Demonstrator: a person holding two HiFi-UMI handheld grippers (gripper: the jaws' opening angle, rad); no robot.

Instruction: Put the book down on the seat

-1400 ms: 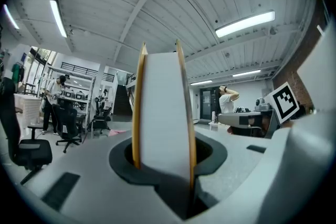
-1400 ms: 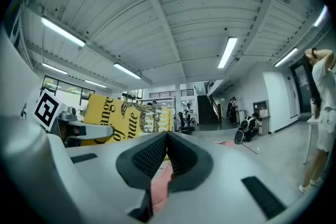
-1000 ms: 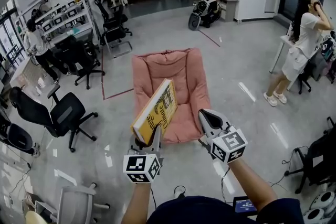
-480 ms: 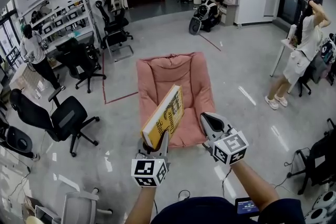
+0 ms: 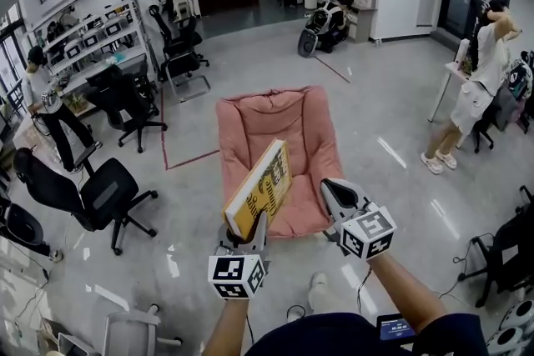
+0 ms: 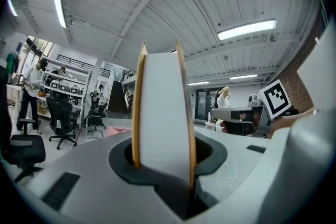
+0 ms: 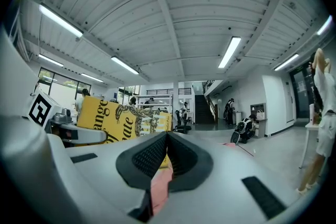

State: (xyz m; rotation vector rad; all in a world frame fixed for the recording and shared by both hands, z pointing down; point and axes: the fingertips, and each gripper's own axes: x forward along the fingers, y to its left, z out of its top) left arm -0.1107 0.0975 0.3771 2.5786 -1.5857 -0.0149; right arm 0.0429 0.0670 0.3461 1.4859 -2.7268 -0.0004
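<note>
1. In the head view, we see the left tongs (image 5: 244,223) at 6 o'clock, clamped on the lower end of the yellow book (image 5: 260,186). The book stands tilted with its top leaning toward 1 o'clock. It is held in the air over the front edge of the pink seat (image 5: 269,117) and is not lying on it. The seat lies on the grey floor (image 5: 392,154) and runs from the middle of the picture toward 12 o'clock. The right tongs (image 5: 335,191) are at 3 o'clock from the book, apart from it, over the seat's front right corner. A black office chair (image 5: 93,194) stands at 9 o'clock, and a person (image 5: 480,87) in white stands at 2 o'clock.

2. In the left gripper view, we look at the book's white page edge, with a yellow cover on either side of it. It rises from between the jaws at 6 o'clock toward 12 o'clock. The jaws press on both covers, kept moderately apart by the book's thickness, so these tongs are holding the book.

3. In the right gripper view, we see the jaws drawn together with nothing between them. A strip of the pink seat shows through the slit below them at 6 o'clock. The book's yellow cover fills the picture at 9 o'clock, clear of these tongs.
</note>
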